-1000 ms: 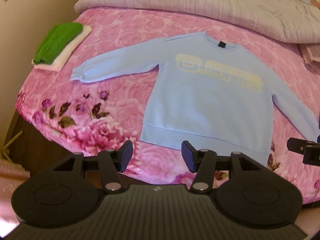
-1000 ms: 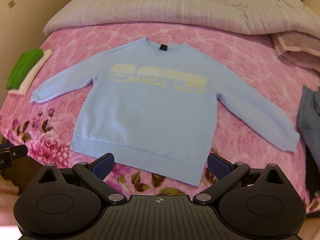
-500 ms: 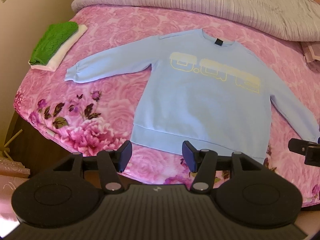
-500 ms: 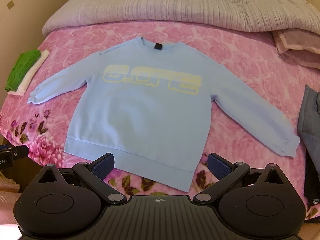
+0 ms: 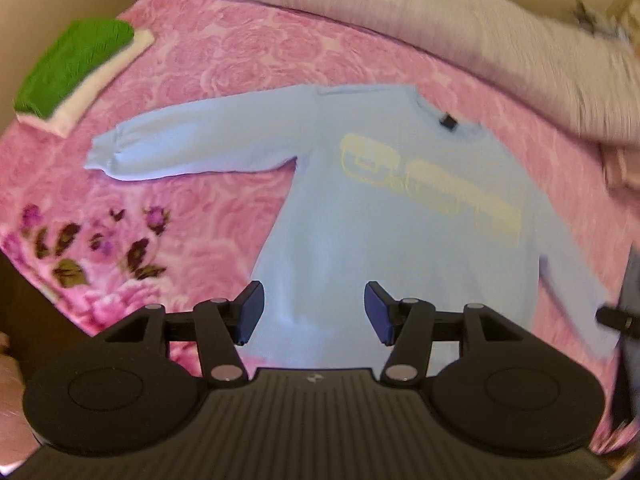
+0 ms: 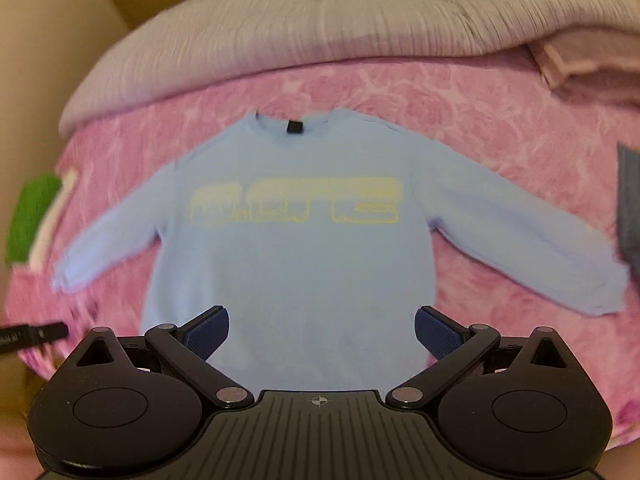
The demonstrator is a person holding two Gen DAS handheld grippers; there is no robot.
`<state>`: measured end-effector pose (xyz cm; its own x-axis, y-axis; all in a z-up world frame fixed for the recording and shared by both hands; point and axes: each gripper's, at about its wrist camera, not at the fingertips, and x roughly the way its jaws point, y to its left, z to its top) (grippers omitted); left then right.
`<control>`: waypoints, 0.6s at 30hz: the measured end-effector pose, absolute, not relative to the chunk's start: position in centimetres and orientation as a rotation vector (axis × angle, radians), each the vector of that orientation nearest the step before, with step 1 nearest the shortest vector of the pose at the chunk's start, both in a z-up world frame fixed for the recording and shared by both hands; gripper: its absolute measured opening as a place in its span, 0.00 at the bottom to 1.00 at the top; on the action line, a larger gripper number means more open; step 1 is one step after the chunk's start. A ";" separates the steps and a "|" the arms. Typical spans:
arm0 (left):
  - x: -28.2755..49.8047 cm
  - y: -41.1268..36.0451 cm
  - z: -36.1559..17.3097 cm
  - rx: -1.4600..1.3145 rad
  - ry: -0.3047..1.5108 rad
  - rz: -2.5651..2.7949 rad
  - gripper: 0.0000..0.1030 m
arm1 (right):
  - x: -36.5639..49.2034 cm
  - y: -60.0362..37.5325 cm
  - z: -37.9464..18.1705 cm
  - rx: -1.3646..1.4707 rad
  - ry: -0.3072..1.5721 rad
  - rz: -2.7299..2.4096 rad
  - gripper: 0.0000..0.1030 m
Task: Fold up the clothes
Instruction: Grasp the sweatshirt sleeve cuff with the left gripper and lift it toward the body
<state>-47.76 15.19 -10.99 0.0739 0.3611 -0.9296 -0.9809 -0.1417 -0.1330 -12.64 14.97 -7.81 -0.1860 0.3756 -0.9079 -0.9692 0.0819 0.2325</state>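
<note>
A bed (image 6: 480, 112) with a pink floral blanket filled both views. A light-blue sweatshirt (image 6: 304, 256) lay flat on it, sleeves spread, yellow lettering up, its hem just ahead of both sets of jaws. A grey duvet (image 6: 320, 32) lay beyond the collar. A folded green-and-white stack (image 5: 76, 68) sat far left. The left gripper (image 5: 314, 312) and right gripper (image 6: 322, 334) held their jaws apart, empty.

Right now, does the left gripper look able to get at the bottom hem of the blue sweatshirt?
Probably yes. The left gripper has its jaws open and empty, pointing at the lower body of the sweatshirt, which lies flat on the pink bedspread. Nothing sits between them.
</note>
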 end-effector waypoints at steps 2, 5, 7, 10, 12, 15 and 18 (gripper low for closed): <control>-50.2 16.8 -13.0 -1.180 0.726 1.397 0.50 | -12.3 17.2 -10.3 -0.782 1.235 1.347 0.99; -54.2 19.1 -16.9 -1.319 0.658 1.422 0.50 | -12.4 19.7 -14.6 -0.851 1.306 1.221 0.97; -57.4 20.1 -19.4 -1.389 0.611 1.471 0.50 | -12.7 20.7 -16.7 -0.863 1.320 1.166 0.94; -62.1 21.5 -22.9 -1.488 0.535 1.552 0.48 | -12.9 21.9 -19.6 -0.829 1.402 1.094 0.84; -65.3 22.5 -25.3 -1.553 0.481 1.605 0.46 | -12.5 22.5 -21.4 -0.783 1.477 1.063 0.72; -69.6 23.4 -27.3 -1.573 0.367 1.711 0.46 | -12.1 23.1 -23.0 -0.712 1.522 1.020 0.70; -72.7 23.9 -28.8 -1.577 0.259 1.802 0.46 | -12.3 23.7 -23.8 -0.677 1.501 0.994 0.69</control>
